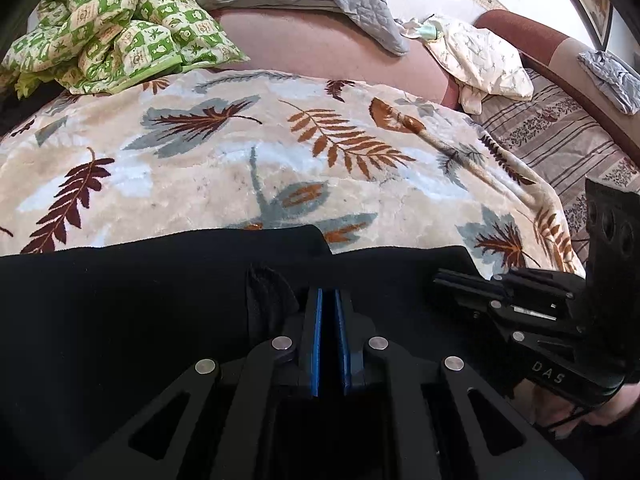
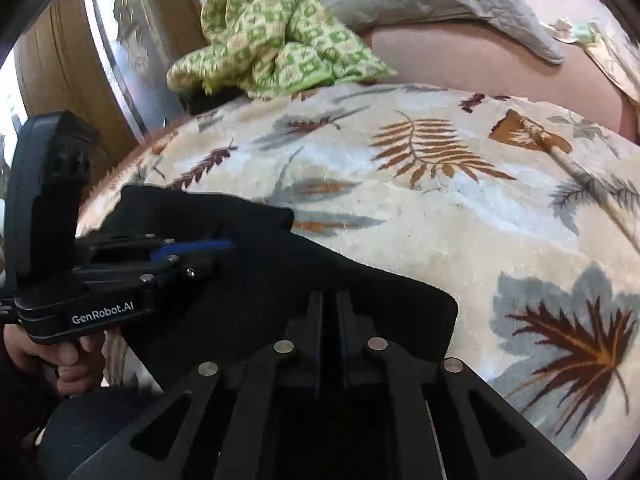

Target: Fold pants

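A: Left wrist view first, biggest thing: what lies ahead of the tongs?

B: The leaf-print blanket (image 1: 240, 160) stretches away in front of both. On its near edge, right under the tips, lie the black pants (image 1: 120, 300), already a compact dark slab with squared corners, so I judge at least one fold made.

A: And the tongs?

B: The left gripper (image 1: 328, 300) has its blue pads nearly together, black cloth between them; it looks clamped on the pants. The right gripper (image 2: 329, 308) is narrowed the same way over the cloth's near corner, but whether fabric sits between its jaws I can't tell.

A: What's left?

B: Probably one more fold away from the tips, then flattening. Total layers aren't visible.
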Tool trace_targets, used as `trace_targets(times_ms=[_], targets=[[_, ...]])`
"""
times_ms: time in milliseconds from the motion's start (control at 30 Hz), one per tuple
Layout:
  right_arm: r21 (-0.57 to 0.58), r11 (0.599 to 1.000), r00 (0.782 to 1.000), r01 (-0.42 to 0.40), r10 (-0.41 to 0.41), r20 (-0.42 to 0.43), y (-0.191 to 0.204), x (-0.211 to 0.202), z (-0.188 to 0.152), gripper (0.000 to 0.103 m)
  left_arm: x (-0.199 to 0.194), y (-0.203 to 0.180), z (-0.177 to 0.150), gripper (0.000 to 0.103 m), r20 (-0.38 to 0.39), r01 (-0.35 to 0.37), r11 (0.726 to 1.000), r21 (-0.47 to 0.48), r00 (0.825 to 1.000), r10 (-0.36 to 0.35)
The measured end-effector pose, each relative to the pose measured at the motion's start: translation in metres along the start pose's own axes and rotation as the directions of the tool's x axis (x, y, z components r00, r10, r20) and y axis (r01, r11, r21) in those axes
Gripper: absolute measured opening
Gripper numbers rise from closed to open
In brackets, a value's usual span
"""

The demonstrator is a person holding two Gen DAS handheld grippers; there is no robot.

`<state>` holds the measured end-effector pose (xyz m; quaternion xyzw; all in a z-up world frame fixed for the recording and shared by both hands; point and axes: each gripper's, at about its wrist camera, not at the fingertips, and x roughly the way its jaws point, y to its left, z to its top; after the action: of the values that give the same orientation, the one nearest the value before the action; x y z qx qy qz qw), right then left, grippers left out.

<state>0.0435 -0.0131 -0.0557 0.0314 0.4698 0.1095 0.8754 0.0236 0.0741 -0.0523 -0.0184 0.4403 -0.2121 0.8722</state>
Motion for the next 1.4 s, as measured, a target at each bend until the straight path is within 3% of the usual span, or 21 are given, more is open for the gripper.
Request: trace_targets(times_ms=[67,233,333,433,567,667,767,833,867,933,1000,1100,1167,1233,1300,1400], targets=[[0.050,0.998,1.000,-0.024,0.024,0.005,-0.006,-0.009,-0.001,0.004,-0.001,0.000,0.000,0.010,0.004,0.003,1.000,0.000,1.000,-0.003],[0.078,0.997,0.992,0.004,-0.014,0.126,0.000,-0.065,-0.021,0.009,-0.001,0.004,-0.002,0.010,0.011,0.021,1.000,-0.013,1.000,-0.021],[0.130,0.991,1.000,0.012,-0.010,-0.017,-0.011,-0.041,-0.037,0.008,0.000,0.006,-0.002,0.010,0.015,0.034,0.999,-0.023,0.999,-0.034],[0.149,0.989,1.000,-0.008,0.010,-0.012,-0.015,-0.041,-0.030,0.008,-0.002,0.008,-0.002,0.010,0.027,0.047,0.998,-0.033,0.999,-0.046],[0.149,0.989,1.000,-0.012,0.010,0.015,-0.014,-0.043,-0.034,0.009,-0.004,0.017,-0.004,0.013,0.053,0.121,0.991,-0.062,0.992,-0.118],[0.129,0.992,0.999,0.003,-0.008,0.033,-0.009,-0.046,-0.038,0.010,-0.005,0.015,-0.005,0.015,0.052,0.110,0.993,-0.047,0.993,-0.108],[0.086,0.996,0.998,0.040,-0.044,0.036,-0.003,-0.044,-0.036,0.010,-0.006,0.007,-0.003,0.026,0.044,0.099,0.995,-0.012,0.994,-0.098],[0.085,0.995,0.999,0.044,-0.047,0.028,-0.002,-0.044,-0.035,0.011,-0.006,0.000,-0.002,0.055,0.036,0.133,0.991,0.025,0.990,-0.134],[0.097,0.995,0.999,0.037,-0.039,0.019,-0.004,-0.044,-0.034,0.011,-0.006,-0.004,-0.002,0.062,0.032,0.156,0.987,0.048,0.987,-0.158],[0.116,0.993,1.000,0.020,-0.021,0.012,-0.007,-0.044,-0.033,0.013,-0.006,-0.014,-0.001,0.066,0.019,0.132,0.987,0.095,0.991,-0.134],[0.123,0.992,1.000,0.004,-0.006,0.011,-0.009,-0.044,-0.033,0.018,-0.011,-0.020,0.002,0.062,0.017,0.098,0.988,0.117,0.995,-0.101],[0.110,0.994,1.000,-0.014,0.013,0.011,-0.005,-0.044,-0.033,0.034,-0.047,-0.022,0.005,0.062,0.106,0.088,0.990,0.107,0.989,-0.099],[0.073,0.996,0.999,-0.041,0.041,0.010,0.004,-0.043,-0.033,0.065,-0.079,-0.017,0.000,0.066,0.190,0.081,0.993,0.090,0.977,-0.097],[-0.001,0.999,0.999,-0.047,0.047,-0.002,0.020,-0.041,-0.033,0.078,-0.108,-0.005,-0.013,0.076,0.247,0.073,0.996,0.052,0.965,-0.084],[-0.066,0.998,1.000,-0.002,0.002,-0.010,0.032,-0.038,-0.034,0.081,-0.128,0.013,-0.033,0.079,0.287,0.085,0.996,-0.008,0.955,-0.079],[-0.044,0.999,1.000,-0.018,0.018,-0.006,0.029,-0.038,-0.033,0.082,-0.146,0.046,-0.066,0.081,0.303,0.114,0.982,-0.148,0.951,-0.065]])
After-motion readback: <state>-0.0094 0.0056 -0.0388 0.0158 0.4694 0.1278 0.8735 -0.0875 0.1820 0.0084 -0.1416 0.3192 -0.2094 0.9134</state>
